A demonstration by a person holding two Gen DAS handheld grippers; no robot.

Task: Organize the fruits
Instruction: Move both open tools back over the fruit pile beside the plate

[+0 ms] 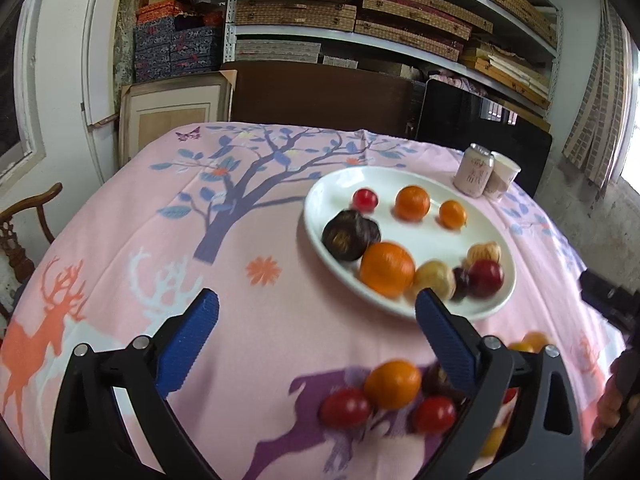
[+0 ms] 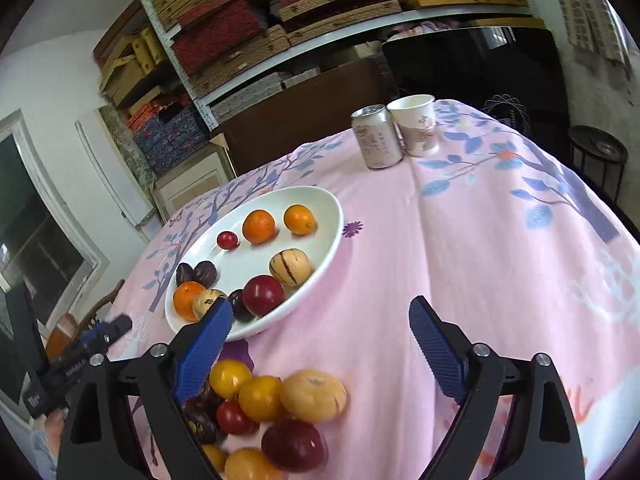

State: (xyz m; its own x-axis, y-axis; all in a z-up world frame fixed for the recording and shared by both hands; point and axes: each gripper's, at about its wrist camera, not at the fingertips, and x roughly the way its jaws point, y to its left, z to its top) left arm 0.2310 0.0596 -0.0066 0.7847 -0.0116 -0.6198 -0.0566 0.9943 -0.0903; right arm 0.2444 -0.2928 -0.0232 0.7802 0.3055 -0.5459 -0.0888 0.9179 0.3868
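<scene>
A white plate (image 1: 320, 200) (image 2: 320, 264) on the pink tablecloth holds several fruits: oranges (image 1: 387, 268) (image 2: 259, 226), a red plum (image 1: 485, 278) (image 2: 263, 294), a striped yellow melon (image 2: 289, 267), a cherry tomato (image 1: 365, 199) (image 2: 227, 239) and dark fruits (image 1: 350, 235). A loose pile of fruits lies on the cloth in front of the plate, with an orange (image 1: 393, 384), red tomatoes (image 1: 346, 407), a yellow melon (image 2: 314, 396) and a plum (image 2: 294, 445). My left gripper (image 1: 316, 316) is open and empty above the cloth, left of the pile. My right gripper (image 2: 320, 326) is open and empty above the pile.
A drink can (image 1: 473, 170) (image 2: 377, 138) and a paper cup (image 1: 503, 174) (image 2: 415, 124) stand at the far edge behind the plate. Shelves of boxes (image 1: 360, 12) fill the back wall. A wooden chair (image 1: 24, 232) stands at the left.
</scene>
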